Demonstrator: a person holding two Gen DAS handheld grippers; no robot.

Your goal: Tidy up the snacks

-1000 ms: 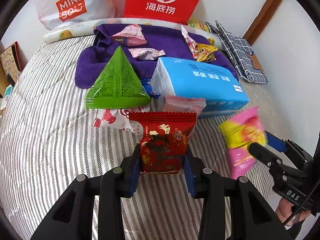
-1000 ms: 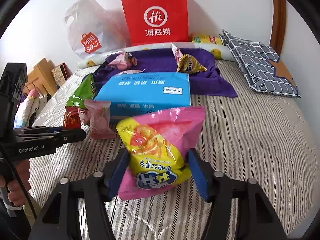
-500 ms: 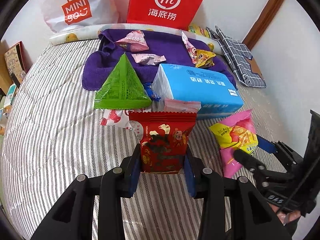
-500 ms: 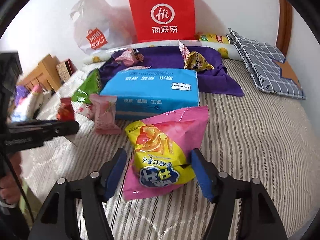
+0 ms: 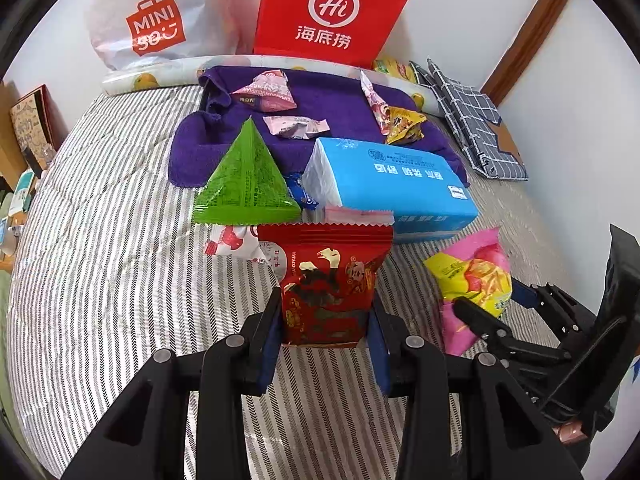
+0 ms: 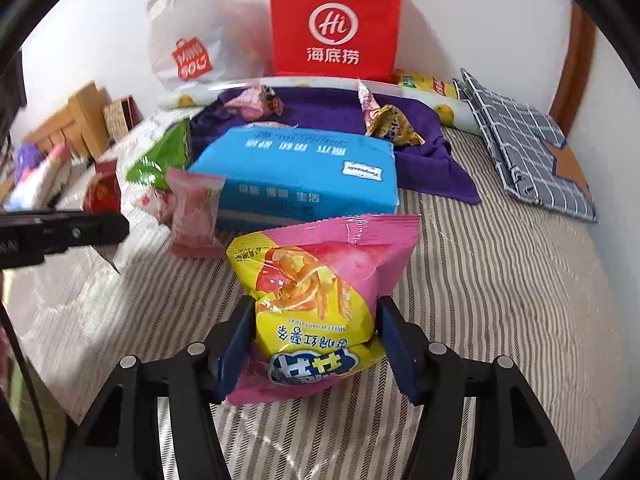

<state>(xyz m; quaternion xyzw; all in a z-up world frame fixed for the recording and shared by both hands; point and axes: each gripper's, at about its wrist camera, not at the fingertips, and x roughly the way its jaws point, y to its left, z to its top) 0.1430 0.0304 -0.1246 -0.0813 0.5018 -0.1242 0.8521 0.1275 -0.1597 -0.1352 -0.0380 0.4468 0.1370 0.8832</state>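
Left tool (image 5: 325,322): clamped on the red snack packet (image 5: 329,284), gripped by its lower part, upright above the striped bed (image 5: 100,264), just in front of the blue tissue pack (image 5: 390,184).
Right tool (image 6: 314,344): clamped on the pink-and-yellow chip bag (image 6: 320,288), also in front of the blue tissue pack, to its right-hand side in the left view.
Slip risk: both packets are glossy film; the puffy chip bag may squirm out if the squeeze eases, or burst if it tightens.
Collision risk: the two tools are near each other in front of the blue tissue pack; swinging either inward could knock the other's packet.
Knock-over risk: the green triangular packet (image 5: 246,180) and a pale pink packet (image 6: 194,210) stand just beside the blue tissue pack; a low pass could topple them.
Placement risk: the purple towel (image 5: 328,100) behind the blue tissue pack already carries small snacks; dropping from height could scatter them on the soft bedding.
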